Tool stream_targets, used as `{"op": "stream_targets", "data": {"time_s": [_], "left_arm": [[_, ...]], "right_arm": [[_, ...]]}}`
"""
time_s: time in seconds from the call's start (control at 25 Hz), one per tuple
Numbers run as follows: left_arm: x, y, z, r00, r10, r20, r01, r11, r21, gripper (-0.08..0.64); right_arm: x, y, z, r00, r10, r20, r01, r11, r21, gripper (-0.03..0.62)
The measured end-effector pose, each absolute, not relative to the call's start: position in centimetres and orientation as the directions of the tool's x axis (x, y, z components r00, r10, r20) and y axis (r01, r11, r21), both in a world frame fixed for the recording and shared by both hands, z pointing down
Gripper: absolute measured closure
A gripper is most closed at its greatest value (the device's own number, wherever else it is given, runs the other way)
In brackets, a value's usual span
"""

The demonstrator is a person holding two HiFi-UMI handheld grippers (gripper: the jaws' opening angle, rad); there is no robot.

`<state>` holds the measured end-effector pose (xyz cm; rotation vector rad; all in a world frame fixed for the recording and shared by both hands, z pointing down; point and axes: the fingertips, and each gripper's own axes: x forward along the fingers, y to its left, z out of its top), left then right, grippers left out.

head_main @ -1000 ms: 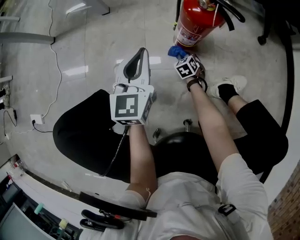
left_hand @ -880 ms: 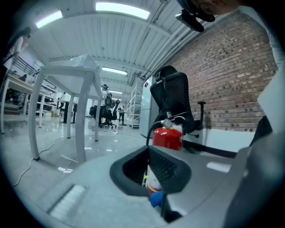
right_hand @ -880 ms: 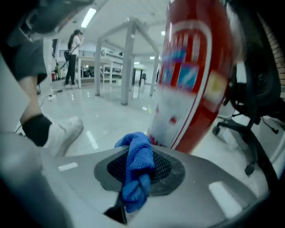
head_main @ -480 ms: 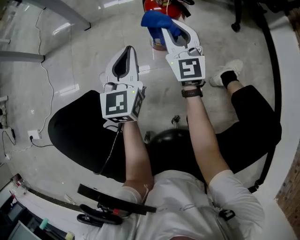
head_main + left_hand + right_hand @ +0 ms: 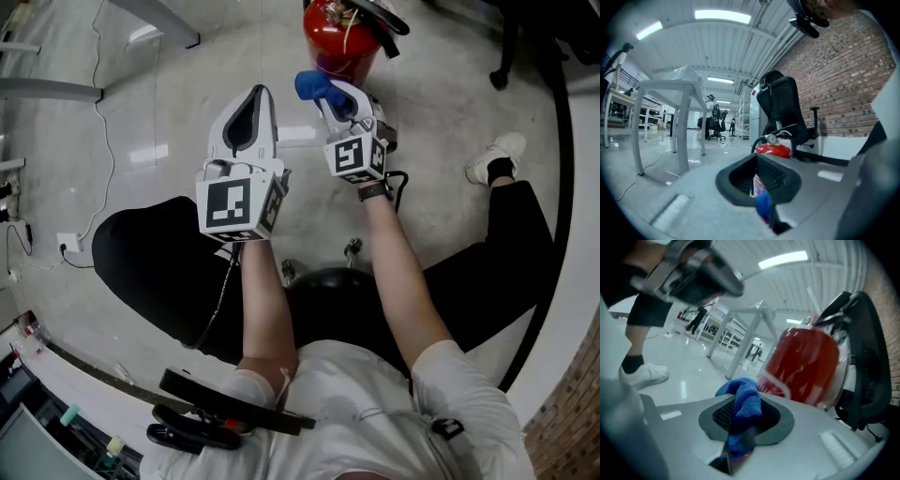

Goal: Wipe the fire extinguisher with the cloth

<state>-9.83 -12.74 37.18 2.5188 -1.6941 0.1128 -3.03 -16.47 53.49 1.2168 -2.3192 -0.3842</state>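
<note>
We look down on a glossy grey floor (image 5: 141, 122) in a long workroom with a brick wall (image 5: 843, 79) along the right. A red fire extinguisher (image 5: 337, 42) stands upright on the floor at the far edge, with a black office chair (image 5: 780, 105) close behind it. The right gripper (image 5: 328, 92) hangs near the extinguisher, its fingers closed on a blue cloth (image 5: 312, 84) that bunches out past the tips. The left gripper (image 5: 257, 94) hovers just to its left, fingers closed on nothing. Left of the grippers lies open floor, crossed by a thin white cable (image 5: 105, 103). A bench leg (image 5: 155, 19) stands at the far left.
</note>
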Motion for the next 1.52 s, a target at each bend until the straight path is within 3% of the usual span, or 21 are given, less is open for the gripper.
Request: {"op": "stream_targets", "data": {"time_s": [0.24, 0.36, 0.68, 0.8, 0.92, 1.12, 1.24, 1.36, 1.52], "left_arm": [[-9.0, -14.5, 39.8, 0.346, -0.925, 0.158, -0.938, -0.343, 0.044, 0.560], [-10.7, -14.6, 41.9, 0.281, -0.940, 0.195, -0.959, -0.282, 0.026, 0.560], [-10.8, -13.3, 40.4, 0.148, -0.977, 0.153, -0.989, -0.144, 0.037, 0.560], [-9.3, -11.9, 39.6, 0.103, -0.984, 0.145, -0.994, -0.096, 0.058, 0.560], [-7.5, -10.1, 39.7, 0.071, -0.986, 0.154, -0.996, -0.062, 0.063, 0.560], [-5.4, -7.0, 37.2, -0.031, -0.993, 0.113, -0.996, 0.041, 0.084, 0.560], [-3.4, -5.0, 35.9, -0.062, -0.994, 0.095, -0.994, 0.069, 0.080, 0.560], [-1.3, -4.1, 34.9, -0.059, -0.996, 0.061, -0.997, 0.062, 0.045, 0.560], [1.1, -3.5, 33.8, -0.041, -0.998, 0.047, -0.999, 0.042, 0.019, 0.560]], "right_arm": [[-3.3, -16.0, 70.0, -0.442, -0.700, 0.560, -0.536, 0.707, 0.461, 0.520], [-1.0, -16.2, 76.1, -0.382, -0.628, 0.678, -0.547, 0.745, 0.382, 0.520], [1.1, -15.8, 78.8, -0.395, -0.388, 0.833, -0.560, 0.820, 0.117, 0.518], [-0.3, -15.6, 74.9, -0.517, -0.434, 0.738, -0.502, 0.852, 0.149, 0.518], [-2.4, -14.3, 66.8, -0.673, -0.533, 0.512, -0.464, 0.844, 0.269, 0.518], [0.3, -11.9, 51.8, -0.742, -0.649, 0.168, -0.554, 0.735, 0.392, 0.518], [3.2, -12.3, 43.3, -0.746, -0.665, -0.024, -0.625, 0.688, 0.368, 0.518], [4.5, -14.6, 38.2, -0.744, -0.664, -0.071, -0.629, 0.662, 0.408, 0.518], [1.9, -15.0, 38.0, -0.833, -0.552, -0.050, -0.439, 0.602, 0.668, 0.520]]}}
